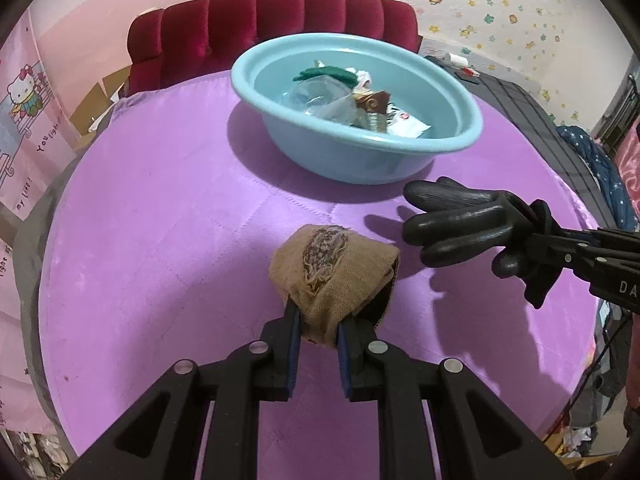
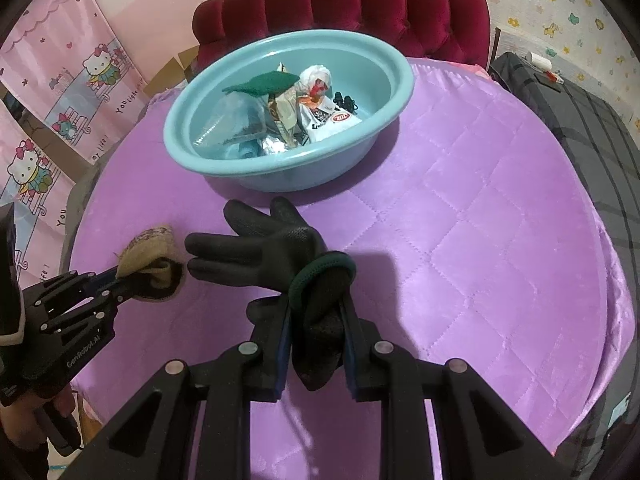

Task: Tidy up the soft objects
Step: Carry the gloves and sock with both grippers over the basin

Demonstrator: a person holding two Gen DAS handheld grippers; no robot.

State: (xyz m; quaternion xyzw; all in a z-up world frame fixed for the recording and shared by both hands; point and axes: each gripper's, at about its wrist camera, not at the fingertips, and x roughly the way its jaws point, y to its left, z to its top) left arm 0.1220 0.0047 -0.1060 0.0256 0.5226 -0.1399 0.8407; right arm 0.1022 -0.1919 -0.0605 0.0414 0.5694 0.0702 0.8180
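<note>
Beige knit, a rolled sock (image 1: 334, 268), is pinched at its near end between the pads of the left gripper (image 1: 318, 330), while the right gripper (image 2: 318, 334) is clamped on the cuff of a black glove (image 2: 276, 256), both held just above the purple quilted tabletop (image 1: 160, 200) in front of the blue basin (image 1: 356, 160). Judging by the basin's contents (a green cloth and crumpled packets already lie inside), each piece probably goes over the rim next. Carry them high enough that the glove's dangling fingers clear it, and release one at a time.
</note>
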